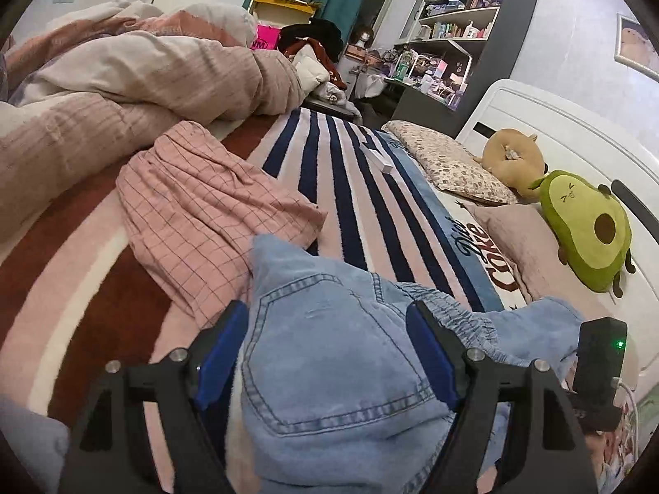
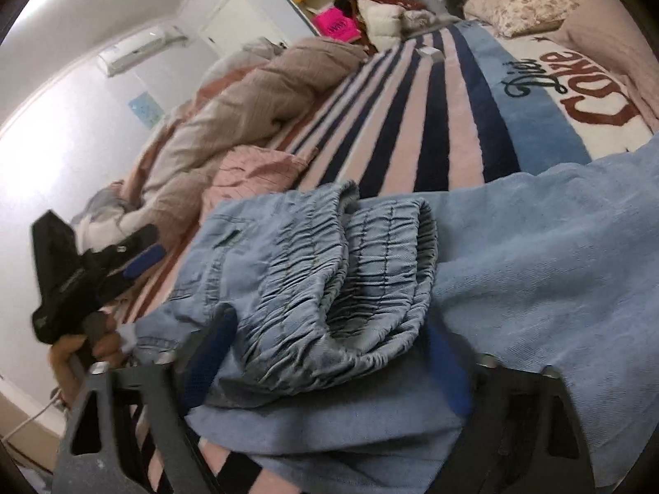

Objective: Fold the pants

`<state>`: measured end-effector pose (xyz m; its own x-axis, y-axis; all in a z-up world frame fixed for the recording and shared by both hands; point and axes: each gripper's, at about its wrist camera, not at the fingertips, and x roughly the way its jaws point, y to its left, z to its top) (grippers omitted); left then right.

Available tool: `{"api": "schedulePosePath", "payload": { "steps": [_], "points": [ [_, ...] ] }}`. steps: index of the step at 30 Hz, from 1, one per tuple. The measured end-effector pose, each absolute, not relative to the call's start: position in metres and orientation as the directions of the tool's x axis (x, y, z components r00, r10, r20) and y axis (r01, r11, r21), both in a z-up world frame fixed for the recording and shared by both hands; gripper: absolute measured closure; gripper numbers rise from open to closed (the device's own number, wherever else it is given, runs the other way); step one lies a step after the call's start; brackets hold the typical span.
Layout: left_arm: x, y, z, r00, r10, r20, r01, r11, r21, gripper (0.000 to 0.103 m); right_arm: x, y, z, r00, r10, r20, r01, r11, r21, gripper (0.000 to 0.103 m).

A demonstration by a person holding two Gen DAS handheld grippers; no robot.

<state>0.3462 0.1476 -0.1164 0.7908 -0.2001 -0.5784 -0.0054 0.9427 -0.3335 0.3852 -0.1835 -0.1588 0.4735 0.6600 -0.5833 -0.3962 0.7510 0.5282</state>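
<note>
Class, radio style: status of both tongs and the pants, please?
Left tongs open, straddling denim pants. Right tongs open around the elastic waistband. Pink checked garment lying alongside.

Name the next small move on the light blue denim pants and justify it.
Probably close the right gripper on the gathered elastic waistband of the light blue denim pants: it lies bunched between that gripper's open jaws, unpinched, and the fold needs a hold.
</note>
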Motion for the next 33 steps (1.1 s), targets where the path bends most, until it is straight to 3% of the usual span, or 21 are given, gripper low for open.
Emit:
{"api": "schedulePosePath", "payload": {
  "steps": [3,4,12,14,15,19,24,27,30,33],
  "points": [
    [0.346,0.149,-0.117,0.793,-0.187,-0.58,-0.007,0.949,-0.316,0.028,0.375,-0.177,-0.15,0.506,0.624,-0.595,-0.411,0.781,0.47,0.073],
    [0.345,0.149,-0.117,0.792,-0.199,-0.578,-0.003,0.944,-0.33,0.028,0.371,-0.178,-0.145,0.526,0.611,-0.591,-0.414,0.791,0.449,0.075],
    [0.343,0.148,-0.112,0.793,-0.254,-0.553,0.046,0.931,-0.361,0.028,0.347,-0.196,-0.136,0.558,0.531,-0.637,-0.331,0.847,0.416,0.079],
    [0.344,0.148,-0.113,0.789,-0.265,-0.554,0.051,0.927,-0.371,0.028,0.347,-0.201,-0.135,0.56,0.51,-0.652,-0.296,0.859,0.417,0.072],
    [0.344,0.149,-0.114,0.788,-0.265,-0.556,0.048,0.926,-0.374,0.028,0.347,-0.202,-0.134,0.563,0.487,-0.668,-0.277,0.873,0.402,0.062],
    [0.344,0.155,-0.114,0.791,-0.256,-0.556,0.029,0.923,-0.384,0.028,0.345,-0.204,-0.109,0.656,0.392,-0.645,-0.259,0.92,0.295,0.049],
    [0.343,0.156,-0.114,0.794,-0.26,-0.549,0.032,0.92,-0.39,0.028,0.371,-0.179,-0.11,0.573,0.433,-0.696,-0.364,0.895,0.257,0.049],
    [0.342,0.156,-0.113,0.798,-0.255,-0.547,0.032,0.923,-0.384,0.028,0.376,-0.164,-0.121,0.519,0.456,-0.723,-0.405,0.876,0.262,0.063],
    [0.34,0.157,-0.112,0.8,-0.265,-0.538,0.038,0.917,-0.396,0.028,0.364,-0.159,-0.121,0.554,0.409,-0.725,-0.414,0.891,0.187,0.087],
    [0.341,0.158,-0.113,0.799,-0.268,-0.539,0.037,0.916,-0.4,0.028,0.353,-0.171,-0.118,0.544,0.443,-0.712,-0.406,0.882,0.239,0.096]
  ]
}}
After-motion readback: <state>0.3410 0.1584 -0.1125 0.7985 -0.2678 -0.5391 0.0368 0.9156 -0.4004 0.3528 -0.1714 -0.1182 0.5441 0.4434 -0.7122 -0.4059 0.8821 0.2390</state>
